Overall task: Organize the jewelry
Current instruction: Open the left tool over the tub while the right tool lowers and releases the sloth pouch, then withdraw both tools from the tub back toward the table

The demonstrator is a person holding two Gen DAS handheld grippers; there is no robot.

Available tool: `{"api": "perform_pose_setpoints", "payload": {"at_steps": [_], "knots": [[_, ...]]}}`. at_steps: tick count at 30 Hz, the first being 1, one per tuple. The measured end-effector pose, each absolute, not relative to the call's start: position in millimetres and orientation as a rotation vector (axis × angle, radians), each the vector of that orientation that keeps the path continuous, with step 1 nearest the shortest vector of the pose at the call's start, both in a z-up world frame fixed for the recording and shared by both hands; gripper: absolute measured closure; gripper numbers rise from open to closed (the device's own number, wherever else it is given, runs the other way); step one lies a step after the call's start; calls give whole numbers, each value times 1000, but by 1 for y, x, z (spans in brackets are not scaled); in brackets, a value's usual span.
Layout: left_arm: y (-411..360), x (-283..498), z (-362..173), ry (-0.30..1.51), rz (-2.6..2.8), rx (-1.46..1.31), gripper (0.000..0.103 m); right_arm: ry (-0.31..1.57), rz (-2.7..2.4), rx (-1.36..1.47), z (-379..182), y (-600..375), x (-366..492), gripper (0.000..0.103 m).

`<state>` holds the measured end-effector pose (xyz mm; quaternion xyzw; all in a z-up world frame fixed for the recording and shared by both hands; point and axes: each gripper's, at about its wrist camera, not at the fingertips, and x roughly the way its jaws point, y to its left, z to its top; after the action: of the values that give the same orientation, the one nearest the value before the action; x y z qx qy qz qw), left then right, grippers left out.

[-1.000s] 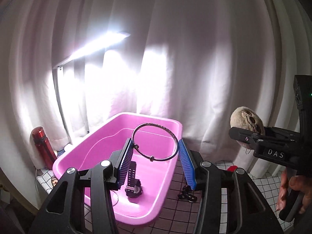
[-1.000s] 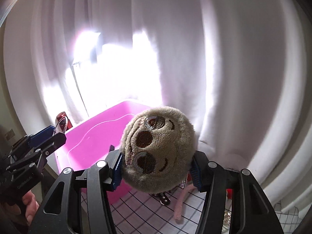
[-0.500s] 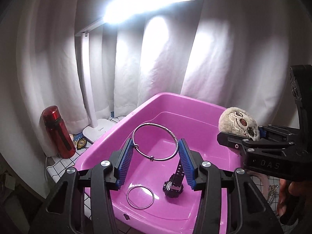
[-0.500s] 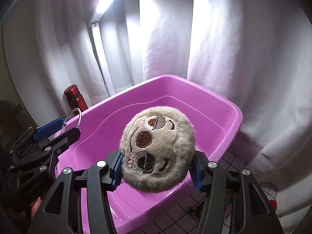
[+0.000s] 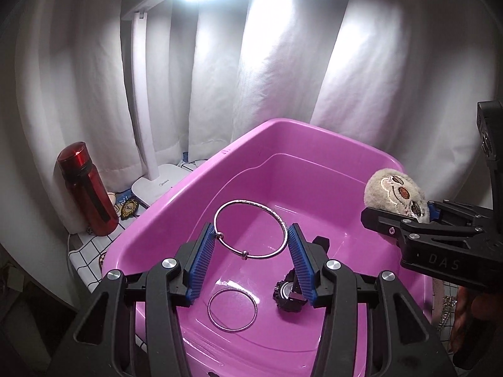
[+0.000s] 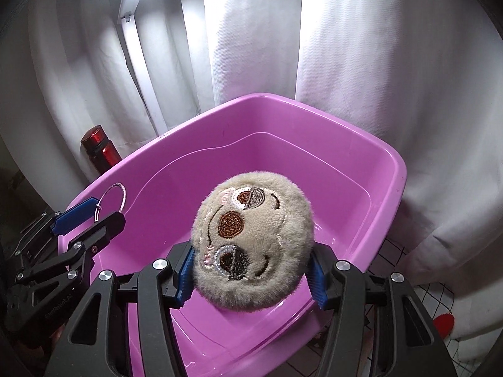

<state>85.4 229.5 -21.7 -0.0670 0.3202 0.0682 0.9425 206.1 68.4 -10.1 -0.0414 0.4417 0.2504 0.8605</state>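
Observation:
My left gripper (image 5: 250, 262) is shut on a silver bangle (image 5: 250, 201) with small beads and holds it above the pink tub (image 5: 301, 132). On the tub floor lie a second silver bangle (image 5: 232, 328) and a black watch (image 5: 289, 292). My right gripper (image 6: 251, 267) is shut on a beige plush sloth head charm (image 6: 251, 245) and holds it over the tub (image 6: 345, 132). The right gripper with the plush (image 5: 396, 194) also shows at the right of the left wrist view. The left gripper with its bangle (image 6: 118, 196) shows at the left of the right wrist view.
A red bottle (image 5: 85, 188) and a white desk lamp base (image 5: 157, 185) stand left of the tub on a checked cloth. White curtains hang behind. A sparkly chain (image 5: 448, 309) lies right of the tub. A red item (image 6: 444, 330) sits at lower right.
Both grippers moved forward and over the tub, still holding the bangle and the plush. The tub floor with the second bangle and the watch came into fuller view.

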Motion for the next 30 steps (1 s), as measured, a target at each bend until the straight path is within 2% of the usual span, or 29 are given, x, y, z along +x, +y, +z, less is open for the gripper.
{"api": "perform_pose_setpoints", "payload": {"at_steps": [1, 3, 5, 15, 17, 30], "knots": [[230, 85, -22, 656, 143, -140, 53, 931, 520, -85, -10, 68, 207, 44], [233, 84, -20, 654, 145, -152, 31, 935, 512, -85, -10, 67, 209, 33], [237, 80, -18, 634, 156, -158, 22, 940, 507, -86, -10, 66, 211, 29], [243, 73, -13, 649, 172, -163, 13, 919, 483, -62, -2, 57, 204, 29], [242, 71, -12, 651, 176, -156, 8, 914, 482, -55, -1, 55, 201, 29], [226, 48, -2, 650, 160, -145, 6, 841, 472, 1, 18, 31, 155, 29]]}}
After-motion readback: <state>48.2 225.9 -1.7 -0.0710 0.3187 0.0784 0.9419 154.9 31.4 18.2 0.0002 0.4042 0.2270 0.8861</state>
